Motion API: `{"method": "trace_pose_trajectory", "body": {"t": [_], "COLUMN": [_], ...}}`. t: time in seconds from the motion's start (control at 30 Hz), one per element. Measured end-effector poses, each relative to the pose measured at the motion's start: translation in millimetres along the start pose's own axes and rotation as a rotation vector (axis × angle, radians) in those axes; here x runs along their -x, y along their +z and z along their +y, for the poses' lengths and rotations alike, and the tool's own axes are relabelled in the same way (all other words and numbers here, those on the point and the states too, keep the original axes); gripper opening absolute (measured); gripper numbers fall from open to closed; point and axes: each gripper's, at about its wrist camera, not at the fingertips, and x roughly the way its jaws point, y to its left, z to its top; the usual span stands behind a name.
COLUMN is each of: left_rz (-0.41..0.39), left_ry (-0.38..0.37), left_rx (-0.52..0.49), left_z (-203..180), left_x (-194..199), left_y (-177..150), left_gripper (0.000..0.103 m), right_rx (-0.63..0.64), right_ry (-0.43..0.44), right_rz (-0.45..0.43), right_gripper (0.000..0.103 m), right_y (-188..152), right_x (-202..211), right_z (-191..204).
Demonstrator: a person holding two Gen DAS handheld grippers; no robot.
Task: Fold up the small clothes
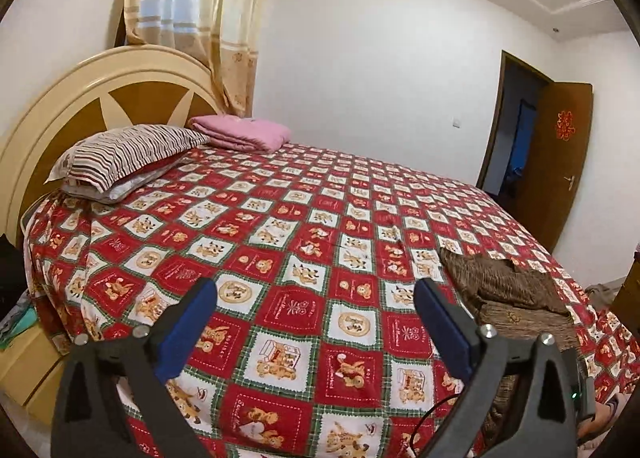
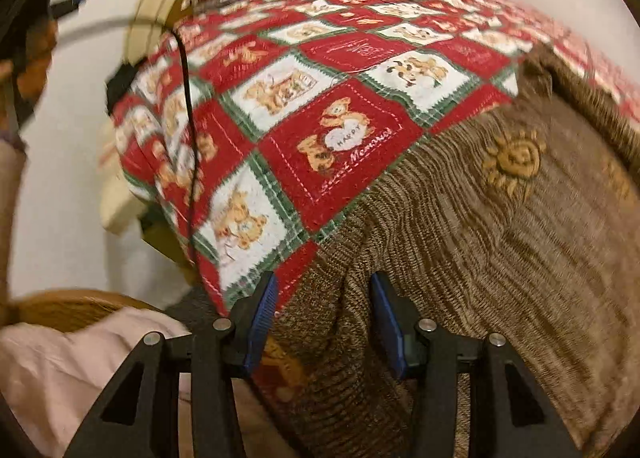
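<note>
A brown knit garment (image 1: 512, 294) with a yellow sun motif (image 2: 514, 159) lies at the near right edge of the bed, partly hanging over the side. In the right wrist view the garment (image 2: 460, 258) fills the lower right. My right gripper (image 2: 322, 310) is open, its blue pads on either side of a raised fold of the garment's near edge, apart from it. My left gripper (image 1: 316, 298) is open and empty, above the bedspread, left of the garment.
The bed carries a red and white bear-print bedspread (image 1: 280, 242). A striped pillow (image 1: 128, 155) and a folded pink blanket (image 1: 244, 131) lie by the headboard. A black cable (image 2: 188, 129) runs over the bed's corner. A basket with pink cloth (image 2: 60, 358) stands lower left. An open door (image 1: 556, 165) stands right.
</note>
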Motion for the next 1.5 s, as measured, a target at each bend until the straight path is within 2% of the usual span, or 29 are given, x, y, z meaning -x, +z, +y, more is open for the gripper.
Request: {"method": "trace_pose_trajectory", "body": {"t": [0.03, 0.07, 0.13, 0.2, 0.23, 0.3, 0.37, 0.47, 0.5, 0.57, 0.6, 0.63, 0.67, 0.73, 0.87, 0.93, 1.0, 1.1, 1.2, 1.27, 1.3, 1.43, 1.47, 1.5], "left_rz": [0.005, 0.006, 0.022, 0.057, 0.068, 0.095, 0.116, 0.144, 0.158, 0.190, 0.199, 0.208, 0.220, 0.255, 0.323, 0.352, 0.379, 0.506, 0.594, 0.564, 0.553, 0.540, 0.544, 0.543], "left_ry": [-0.003, -0.011, -0.047, -0.096, -0.111, -0.151, -0.189, -0.286, -0.318, -0.364, -0.378, -0.397, -0.416, -0.484, -0.632, -0.695, -0.733, -0.801, -0.788, -0.791, -0.806, -0.798, -0.811, -0.812], "left_rx": [-0.011, -0.026, -0.067, -0.122, -0.148, -0.210, -0.268, -0.344, -0.369, -0.426, -0.449, -0.482, -0.508, -0.556, -0.617, -0.662, -0.696, -0.727, -0.754, -0.736, -0.729, -0.727, -0.718, -0.716], "left_z": [-3.4, -7.7, -21.7, -41.7, -51.5, -74.8, -97.7, -135.9, -148.9, -173.8, -182.3, -194.2, -204.5, -226.7, -274.2, -304.5, -328.4, -362.9, -379.1, -380.5, -380.0, -380.4, -380.9, -381.4], "left_x": [-1.4, -2.2, -6.8, -15.0, -19.1, -28.4, -38.3, -55.7, -62.3, -74.2, -77.7, -83.0, -87.9, -99.2, -128.0, -144.9, -161.4, -192.0, -215.5, -211.1, -206.1, -188.0, -182.8, -179.4], "left_y": [-1.0, -2.8, -7.9, -16.6, -19.9, -27.8, -33.5, -37.9, -39.3, -42.3, -44.3, -47.0, -49.3, -52.9, -56.0, -62.9, -72.0, -96.2, -118.5, -122.3, -121.7, -126.9, -128.8, -129.7], "left_gripper": [0.101, 0.101, 0.101, 0.101, 0.101, 0.101, 0.101, 0.101, 0.101, 0.101, 0.101, 0.101, 0.101, 0.101, 0.101, 0.099, 0.091, 0.082, 0.078, 0.076, 0.064, 0.031, 0.017, 0.016], "right_rx": [0.019, 0.008, -0.085, -0.152, -0.187, -0.209, -0.231, -0.333, -0.373, -0.512, -0.592, -0.670, -0.744, -0.800, -0.784, -0.802, -0.821, -0.832, -0.868, -0.888, -0.899, -0.944, -0.959, -0.967], "right_ry": [-0.061, -0.061, 0.033, 0.134, 0.221, 0.313, 0.338, 0.351, 0.350, 0.204, 0.170, 0.176, 0.209, 0.264, 0.141, 0.118, 0.092, -0.008, -0.076, -0.099, -0.112, -0.143, -0.145, -0.149], "right_rz": [0.012, 0.015, 0.008, -0.009, -0.043, -0.108, -0.177, -0.267, -0.286, -0.287, -0.292, -0.318, -0.366, -0.421, -0.460, -0.463, -0.479, -0.491, -0.502, -0.506, -0.505, -0.512, -0.522, -0.527], "right_gripper": [0.018, 0.017, 0.009, 0.008, 0.008, 0.008, 0.008, 0.009, 0.013, 0.043, 0.065, 0.070, 0.070, 0.070, 0.070, 0.070, 0.070, 0.070, 0.070, 0.070, 0.070, 0.070, 0.070, 0.070], "right_y": [0.7, 2.1, 4.0, 4.5, 4.8, 13.0, 21.7, 31.6, 31.8, 25.4, 18.0, 7.8, -5.2, -25.9, -59.3, -78.5, -100.4, -127.7, -150.5, -161.6, -165.9, -177.3, -181.5, -181.3], "right_x": [-0.4, 0.6, 8.9, 23.7, 37.3, 61.4, 88.9, 116.0, 118.5, 118.7, 118.6, 119.4, 122.6, 130.4, 150.7, 159.5, 173.1, 197.7, 220.2, 228.0, 230.1, 229.4, 230.0, 228.3], "right_z": [2.1, -1.3, -21.8, -39.6, -51.2, -63.3, -90.2, -155.7, -178.0, -226.7, -246.0, -261.6, -274.0, -280.5, -263.0, -258.0, -253.3, -247.0, -245.0, -248.4, -251.0, -262.3, -264.8, -266.9]}}
